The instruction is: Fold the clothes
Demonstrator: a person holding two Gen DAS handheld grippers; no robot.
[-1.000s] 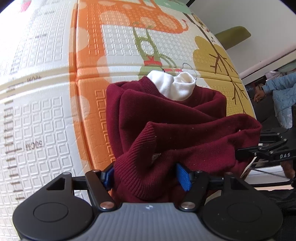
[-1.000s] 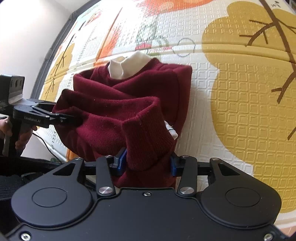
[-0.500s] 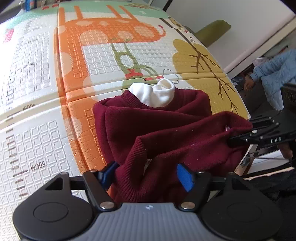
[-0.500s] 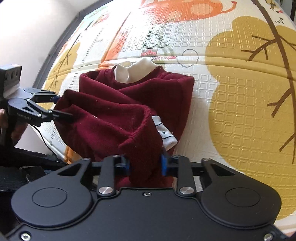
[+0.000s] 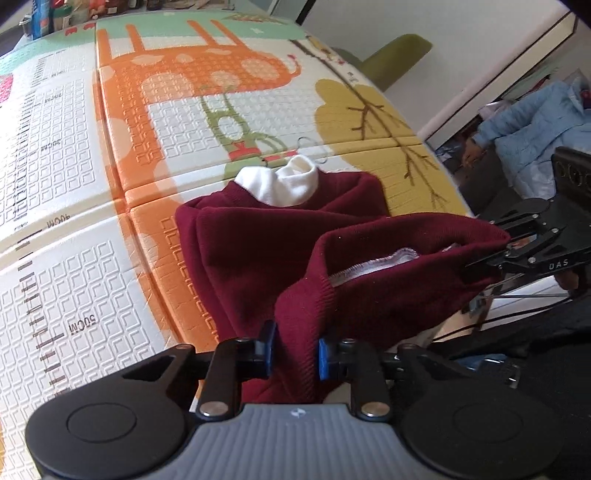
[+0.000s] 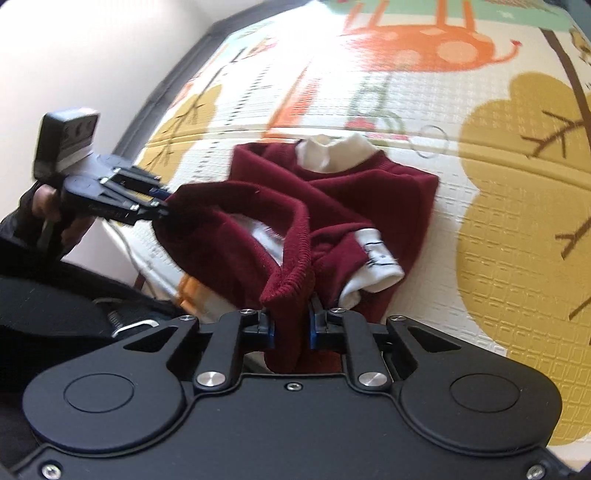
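A dark red knit sweater (image 5: 280, 243) with a white collar (image 5: 284, 182) lies partly folded on a patterned play mat (image 5: 110, 184). My left gripper (image 5: 293, 350) is shut on its ribbed bottom hem and holds that corner lifted. My right gripper (image 6: 290, 326) is shut on the other hem corner, also lifted. The hem stretches between the two grippers above the mat. The sweater (image 6: 332, 195) shows a white cuff (image 6: 376, 266) in the right wrist view. Each gripper also shows in the other's view: the right one (image 5: 491, 258) and the left one (image 6: 162, 208).
The mat's near edge runs under both grippers. A green chair (image 5: 395, 55) stands beyond the mat's far right corner. A person in a light blue jacket (image 5: 535, 125) sits to the right. Boxes and toys (image 5: 48, 14) line the far edge.
Both grippers have closed tighter on the hem and risen with it, pulling it up and back from the mat. The hem has opened, showing the white inner lining.
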